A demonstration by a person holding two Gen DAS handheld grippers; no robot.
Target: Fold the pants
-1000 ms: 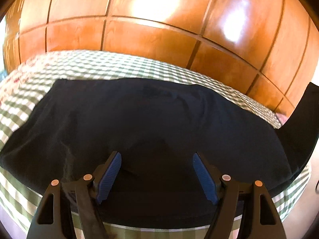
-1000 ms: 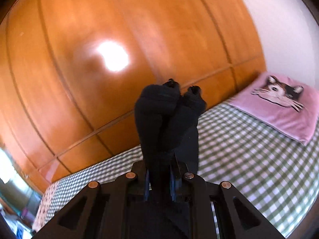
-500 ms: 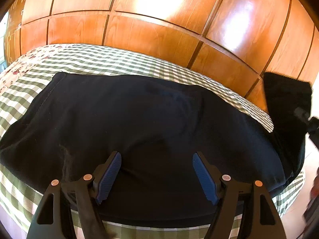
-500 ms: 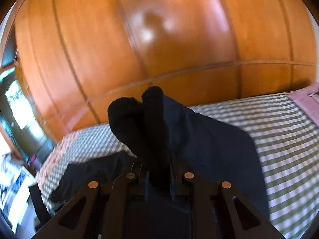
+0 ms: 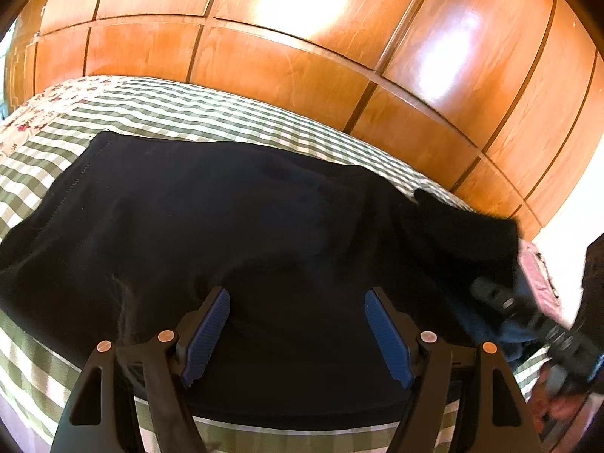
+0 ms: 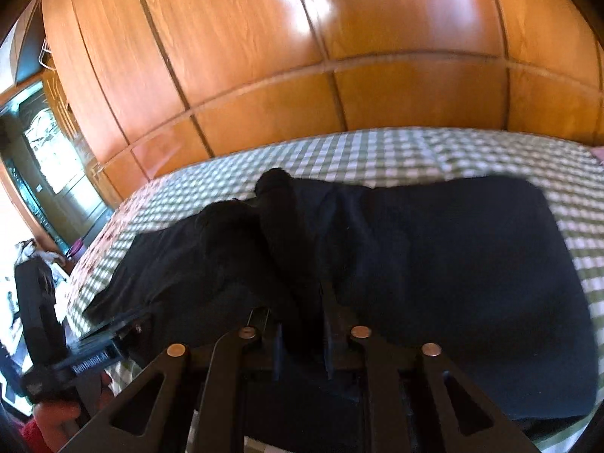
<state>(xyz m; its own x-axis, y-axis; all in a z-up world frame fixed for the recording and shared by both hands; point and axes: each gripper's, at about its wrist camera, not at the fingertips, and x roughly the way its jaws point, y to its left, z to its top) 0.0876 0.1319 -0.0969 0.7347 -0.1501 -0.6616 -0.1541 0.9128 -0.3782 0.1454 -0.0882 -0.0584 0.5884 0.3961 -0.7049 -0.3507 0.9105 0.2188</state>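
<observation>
Jaws opening around black pants (image 6: 434, 264)

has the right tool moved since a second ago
Yes. The right tool came down toward the bed: the wardrobe filled its view before, and now the pants on the bed do.

Pants (image 5: 234, 226) flat across the bed (image 5: 181, 113), wooden wardrobe (image 5: 287, 64) behind.
</observation>
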